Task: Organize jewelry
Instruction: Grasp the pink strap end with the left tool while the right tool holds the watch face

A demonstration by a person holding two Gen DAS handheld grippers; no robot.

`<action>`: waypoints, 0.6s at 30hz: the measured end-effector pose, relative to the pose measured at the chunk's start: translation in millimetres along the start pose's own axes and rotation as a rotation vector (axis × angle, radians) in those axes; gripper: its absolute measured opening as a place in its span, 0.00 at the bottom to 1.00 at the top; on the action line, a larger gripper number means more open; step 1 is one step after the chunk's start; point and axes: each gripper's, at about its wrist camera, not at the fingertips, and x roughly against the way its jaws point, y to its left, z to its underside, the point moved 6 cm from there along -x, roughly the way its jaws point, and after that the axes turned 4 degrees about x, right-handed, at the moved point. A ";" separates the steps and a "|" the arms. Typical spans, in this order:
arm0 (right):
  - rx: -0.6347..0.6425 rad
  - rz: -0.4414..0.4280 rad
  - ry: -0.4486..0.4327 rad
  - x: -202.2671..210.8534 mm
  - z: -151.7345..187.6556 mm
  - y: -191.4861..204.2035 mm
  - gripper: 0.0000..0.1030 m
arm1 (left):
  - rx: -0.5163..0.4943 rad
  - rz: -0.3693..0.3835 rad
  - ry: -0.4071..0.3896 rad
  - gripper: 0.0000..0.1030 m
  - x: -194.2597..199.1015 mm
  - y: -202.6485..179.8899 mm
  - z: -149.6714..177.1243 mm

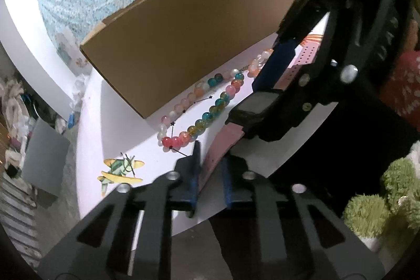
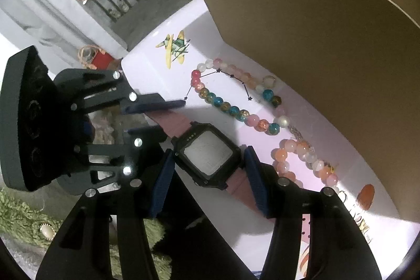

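Observation:
A watch (image 2: 207, 155) with a black square case and a pink strap (image 2: 172, 123) is held just above the white table (image 2: 155, 64). My right gripper (image 2: 208, 151) is shut on it, blue pads against both sides of the case. My left gripper (image 1: 210, 175) is shut on the free end of the pink strap (image 1: 214, 159), which runs up between its pads to the watch case (image 1: 253, 106). In the right wrist view the left gripper (image 2: 162, 117) comes in from the left. Bead bracelets lie beyond the watch: a multicoloured one (image 2: 231, 109) and an orange-pink one (image 2: 296, 156).
A tall cardboard box (image 1: 183, 43) stands right behind the beads, its wall (image 2: 315, 43) close to them. A small ring (image 2: 269, 82) lies by the box. A plane picture (image 1: 118, 172) marks the table. A green fluffy thing (image 1: 380, 201) sits past the table edge, with a pearl brooch (image 2: 47, 231) on it.

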 end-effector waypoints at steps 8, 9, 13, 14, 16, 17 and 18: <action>-0.134 0.040 -0.117 24.8 16.8 -3.7 0.53 | 0.069 0.076 0.024 0.10 -1.1 8.8 -0.2; -0.138 0.070 -0.124 27.2 21.2 -3.8 0.53 | 0.071 0.081 0.025 0.10 -0.8 8.8 -0.2; -0.111 0.212 -0.131 34.2 34.7 -1.4 0.53 | 0.079 0.105 0.028 0.10 -1.2 8.9 0.7; -0.098 0.249 -0.130 35.1 36.7 -0.7 0.53 | 0.077 0.106 0.028 0.10 -0.7 8.7 0.7; -0.059 0.335 -0.123 34.5 39.6 2.2 0.53 | 0.073 0.110 0.028 0.10 -5.6 14.8 -0.8; -0.036 0.378 -0.119 32.9 40.4 4.0 0.53 | 0.071 0.111 0.027 0.10 -5.9 15.2 -0.9; -0.011 0.419 -0.112 30.5 40.8 5.7 0.52 | 0.069 0.113 0.026 0.10 -6.1 15.5 -0.5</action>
